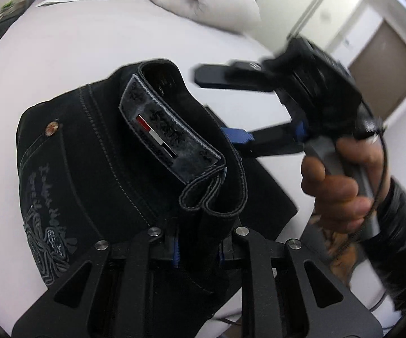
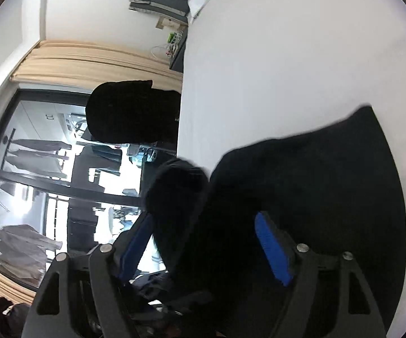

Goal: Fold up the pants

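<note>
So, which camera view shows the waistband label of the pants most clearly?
The left wrist view: the waistband label faces that camera, its red, white and black stripe sharp. The right wrist view shows only the dark cloth of the pants against the white bed, and no label.

Black pants on a white bed

The pants [image 1: 96,169] are black with pale contrast stitching, a grey printed motif, a copper rivet [image 1: 53,127] and a grey waistband label [image 1: 172,132] carrying a red, white and black stripe; the bed sheet [image 1: 90,48] is white, the gripper pads [image 2: 273,248] blue.
</note>
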Demonstrator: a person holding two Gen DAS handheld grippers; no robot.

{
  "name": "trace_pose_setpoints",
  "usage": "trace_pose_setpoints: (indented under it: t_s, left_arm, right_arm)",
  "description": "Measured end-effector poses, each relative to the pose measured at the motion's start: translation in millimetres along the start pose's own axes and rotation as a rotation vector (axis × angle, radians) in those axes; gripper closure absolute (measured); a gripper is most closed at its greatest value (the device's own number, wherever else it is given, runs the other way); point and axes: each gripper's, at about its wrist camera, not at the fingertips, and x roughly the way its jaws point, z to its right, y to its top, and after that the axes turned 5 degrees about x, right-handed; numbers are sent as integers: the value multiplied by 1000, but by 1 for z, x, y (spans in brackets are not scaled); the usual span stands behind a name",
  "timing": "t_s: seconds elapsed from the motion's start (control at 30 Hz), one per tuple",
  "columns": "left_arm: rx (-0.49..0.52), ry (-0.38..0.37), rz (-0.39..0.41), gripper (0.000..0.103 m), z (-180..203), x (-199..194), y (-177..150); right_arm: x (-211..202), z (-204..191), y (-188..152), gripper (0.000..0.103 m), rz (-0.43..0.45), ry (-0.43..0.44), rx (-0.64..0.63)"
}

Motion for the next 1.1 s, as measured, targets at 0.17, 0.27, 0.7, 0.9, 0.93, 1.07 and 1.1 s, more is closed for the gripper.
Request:
trace_pose_setpoints:
  t_s: [0.17,0.27,0.7,0.9,0.93,1.07,1.1]
  left_arm:
    - [87,53,-54,87,20,16,0]
    - [137,80,-60,87,37,21,2]
    - [186,129,-120,87,83,50,1]
    - [185,136,-138,87,75,51,4]
    - [185,137,-140,87,73,51,-2]
    - [178,135,-148,87,66,50,2]
    - [178,134,-149,87,66,52,2]
  right_arm:
    - [28,10,4,24,-78,-63,6]
    - [37,-4,12,24,-108,-83,-46]
    - [35,-1,16,67,-137,-307,-89]
    - [32,-10,19,77,-111,-378,-137]
    - [31,-11,20,78,-104,-385,-144]
    - [21,-11,24,88,-77,-392,-158]
    - [19,-11,24,89,-72,-393,-162]
